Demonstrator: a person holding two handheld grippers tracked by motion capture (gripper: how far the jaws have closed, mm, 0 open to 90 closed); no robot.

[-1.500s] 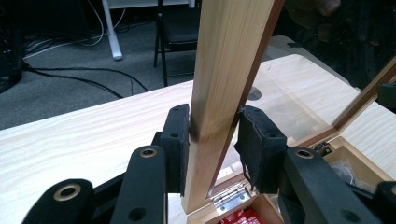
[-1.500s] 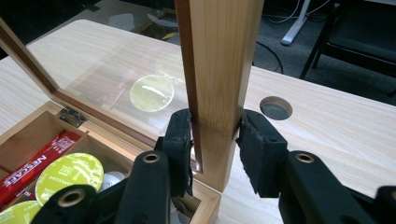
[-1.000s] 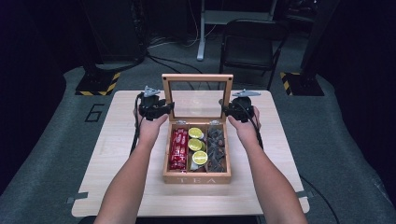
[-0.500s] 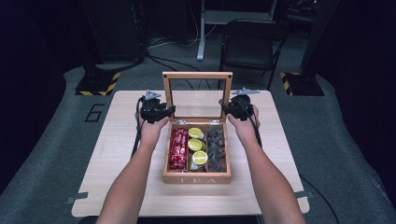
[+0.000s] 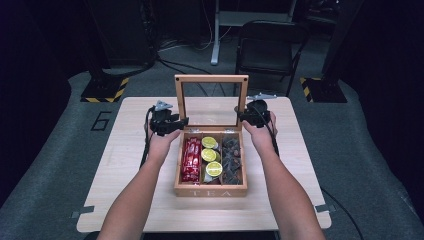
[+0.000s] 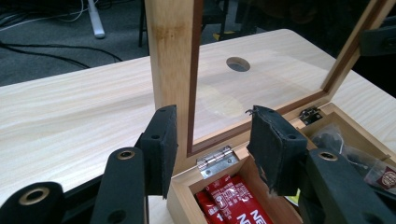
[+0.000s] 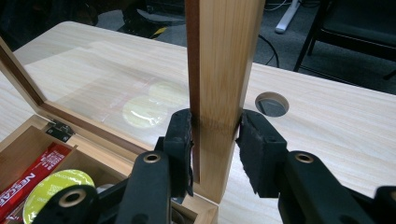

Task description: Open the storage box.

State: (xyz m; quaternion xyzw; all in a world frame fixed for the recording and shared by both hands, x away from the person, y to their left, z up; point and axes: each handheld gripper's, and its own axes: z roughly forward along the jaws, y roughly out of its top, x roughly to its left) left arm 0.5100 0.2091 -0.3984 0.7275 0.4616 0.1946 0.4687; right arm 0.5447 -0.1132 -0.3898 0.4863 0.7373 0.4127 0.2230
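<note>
chair [image 5: 267, 47] behind table | striped floor markers [image 5: 106, 90] both sides | table hole [image 7: 272, 103] | floor cables [image 5: 172, 47]

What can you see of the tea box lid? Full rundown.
The lid is a light wooden frame with a darker inner edge around a clear pane. It stands upright, open, hinged by two small metal hinges to the back edge of the box. The right hand-held gripper clamps its right side post. The left hand-held gripper straddles the left post; its jaws have just been opening, with one pad against the wood and the other clear.
</note>
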